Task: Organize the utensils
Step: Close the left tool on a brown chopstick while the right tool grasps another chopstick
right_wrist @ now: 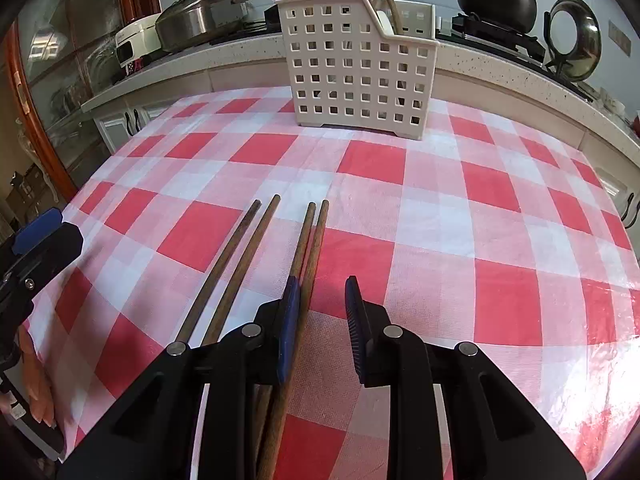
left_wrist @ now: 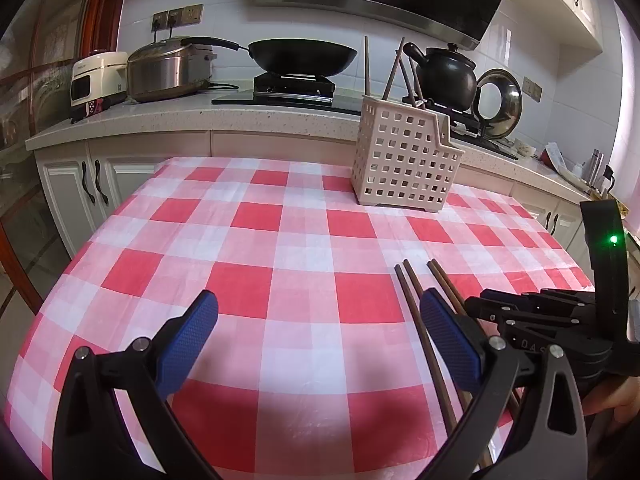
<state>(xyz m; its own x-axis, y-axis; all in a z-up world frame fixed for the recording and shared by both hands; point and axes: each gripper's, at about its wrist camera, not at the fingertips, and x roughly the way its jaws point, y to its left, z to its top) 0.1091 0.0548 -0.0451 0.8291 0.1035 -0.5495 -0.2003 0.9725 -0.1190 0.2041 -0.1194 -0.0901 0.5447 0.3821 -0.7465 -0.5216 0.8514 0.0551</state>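
Several brown wooden chopsticks lie side by side on the red-and-white checked tablecloth, in two pairs. A white perforated utensil basket stands at the table's far edge and holds several upright chopsticks. My right gripper is open, low over the cloth; its left pad sits against the right pair, one stick lying just inside the gap. My left gripper is open wide and empty over the cloth. The chopsticks lie by its right finger. The basket shows in the left wrist view too.
Behind the table runs a kitchen counter with a steel pot, a black wok, a black kettle and a pan lid. The right gripper's body shows at the left view's right edge.
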